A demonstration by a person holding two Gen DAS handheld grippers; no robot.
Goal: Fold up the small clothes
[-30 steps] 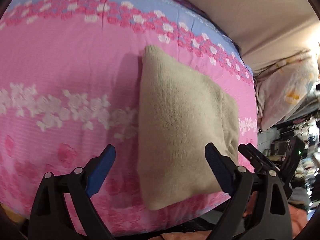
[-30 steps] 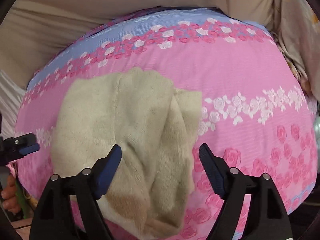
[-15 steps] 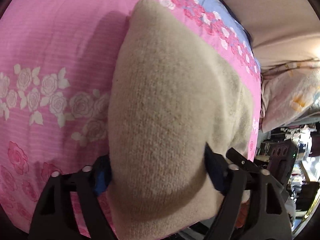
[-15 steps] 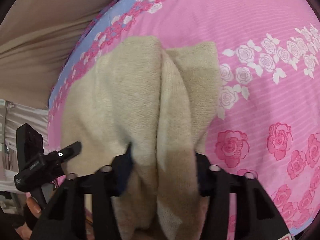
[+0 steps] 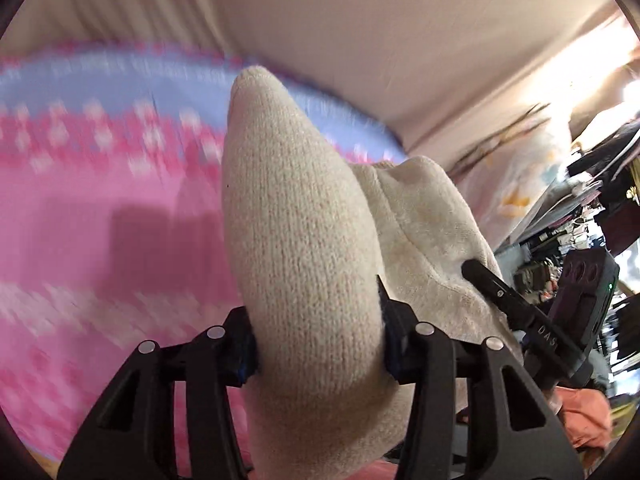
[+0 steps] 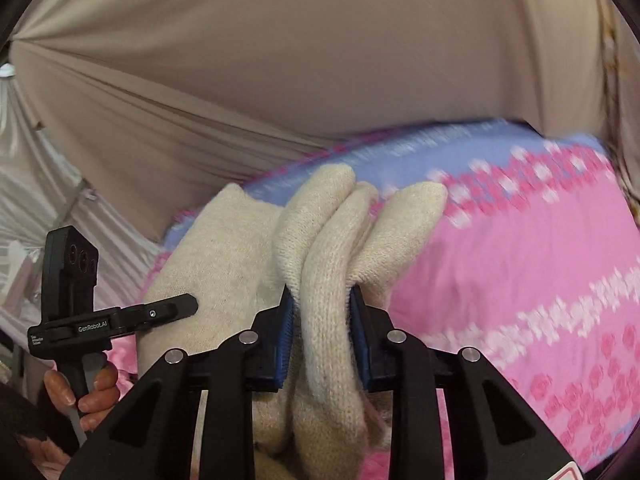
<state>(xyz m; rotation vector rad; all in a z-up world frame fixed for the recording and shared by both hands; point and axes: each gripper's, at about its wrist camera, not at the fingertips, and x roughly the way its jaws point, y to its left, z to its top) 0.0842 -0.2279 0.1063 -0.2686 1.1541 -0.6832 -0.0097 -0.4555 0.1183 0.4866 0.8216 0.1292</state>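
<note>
The beige knitted garment (image 5: 304,264) is hanging bunched between my two grippers, lifted above the pink rose-patterned bedspread (image 5: 100,240), which is blurring under it. On the left gripper (image 5: 318,344) I am seeing a thick fold of the knit filling the whole gap between the blue pads, both fingers pressing into it from either side. The right gripper (image 6: 322,336) is pinching a narrower rolled ridge of the same garment (image 6: 328,280), with further folds bulging out just beyond the fingertips and to the left. In the right wrist view my left hand (image 6: 86,396) is gripping its tool's handle, that tool's finger lying against the cloth. Beige draped fabric (image 6: 320,60) is filling the background behind the bed.
</note>
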